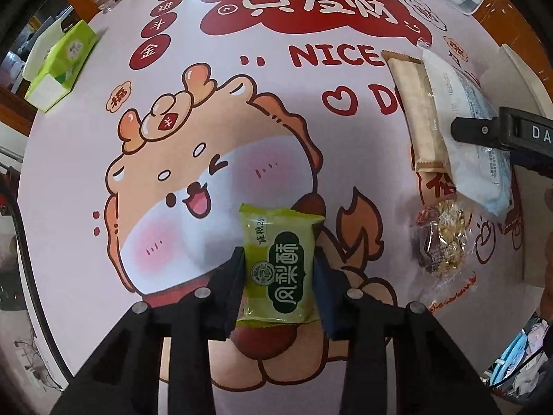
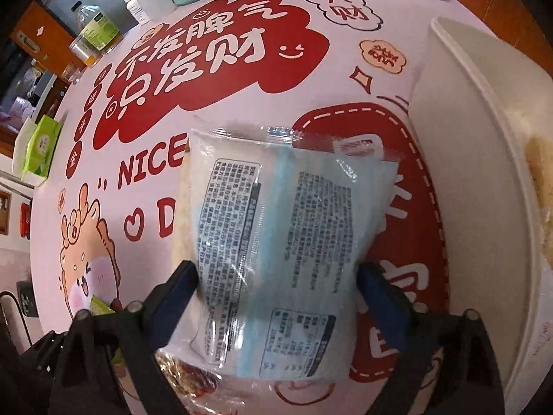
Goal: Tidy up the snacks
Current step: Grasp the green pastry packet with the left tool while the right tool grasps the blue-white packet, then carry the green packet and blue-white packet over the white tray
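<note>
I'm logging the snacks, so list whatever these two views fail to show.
- Blue-white packet, right wrist view: only its back shows; print too blurred to read.
- White bin, right wrist view: cut off by the frame edge; contents unclear.
- Tan packet, left wrist view: partly covered by the blue-white packet.

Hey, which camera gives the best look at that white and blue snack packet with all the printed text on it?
The right wrist view: the white and blue packet fills the frame's middle between the right gripper fingers, its printed back facing the camera. The left wrist view shows the same packet only small at the right edge, partly covered by that gripper.
</note>
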The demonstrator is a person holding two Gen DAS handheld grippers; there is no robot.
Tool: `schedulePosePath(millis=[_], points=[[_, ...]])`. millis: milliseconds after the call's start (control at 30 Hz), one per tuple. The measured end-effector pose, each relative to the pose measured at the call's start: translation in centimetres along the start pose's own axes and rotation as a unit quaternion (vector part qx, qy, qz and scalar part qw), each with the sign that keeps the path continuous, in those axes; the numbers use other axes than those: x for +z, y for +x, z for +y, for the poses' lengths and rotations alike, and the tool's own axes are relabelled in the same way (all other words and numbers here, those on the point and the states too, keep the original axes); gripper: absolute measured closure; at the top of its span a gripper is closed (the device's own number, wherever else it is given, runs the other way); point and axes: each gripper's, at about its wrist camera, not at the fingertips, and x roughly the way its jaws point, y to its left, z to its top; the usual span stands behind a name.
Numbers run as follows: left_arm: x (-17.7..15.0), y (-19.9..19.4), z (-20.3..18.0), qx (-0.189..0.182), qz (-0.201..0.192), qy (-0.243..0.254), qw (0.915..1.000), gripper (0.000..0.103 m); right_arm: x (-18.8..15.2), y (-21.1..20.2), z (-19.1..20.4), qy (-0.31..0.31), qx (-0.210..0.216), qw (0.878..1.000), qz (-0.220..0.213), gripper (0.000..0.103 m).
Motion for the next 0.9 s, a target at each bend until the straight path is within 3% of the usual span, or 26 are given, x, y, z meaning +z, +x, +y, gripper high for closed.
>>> schedulePosePath(millis=[100, 167, 567, 900], points=[[-0.3, -1.3, -0.5, 0.009, -0.017, 0.001, 0.9998, 0.068, -0.4, -1.8, 0.7, -0.017, -0.010, 1.000, -0.022, 0.038], [-0.3, -2.6, -1.0, 0.012, -0.035, 0.005, 0.9993, 0.068, -0.7, -3.0, 0.8, -0.022, -0.004, 0.999, -0.030, 0.046], [0.4, -13.3, -4.4, 0.011, -0.147, 0.006, 0.9890, 0.068, -3.7, -13.0, -1.7, -0.034, 0.093, 0.990, -0.101, 0.048], [-0.5, -19.7, -10.8, 0.010, -0.202, 0.024, 0.9790, 0.068, -6.6, -21.0, -7.2, -0.043, 0.111, 0.977, -0.176, 0.048]])
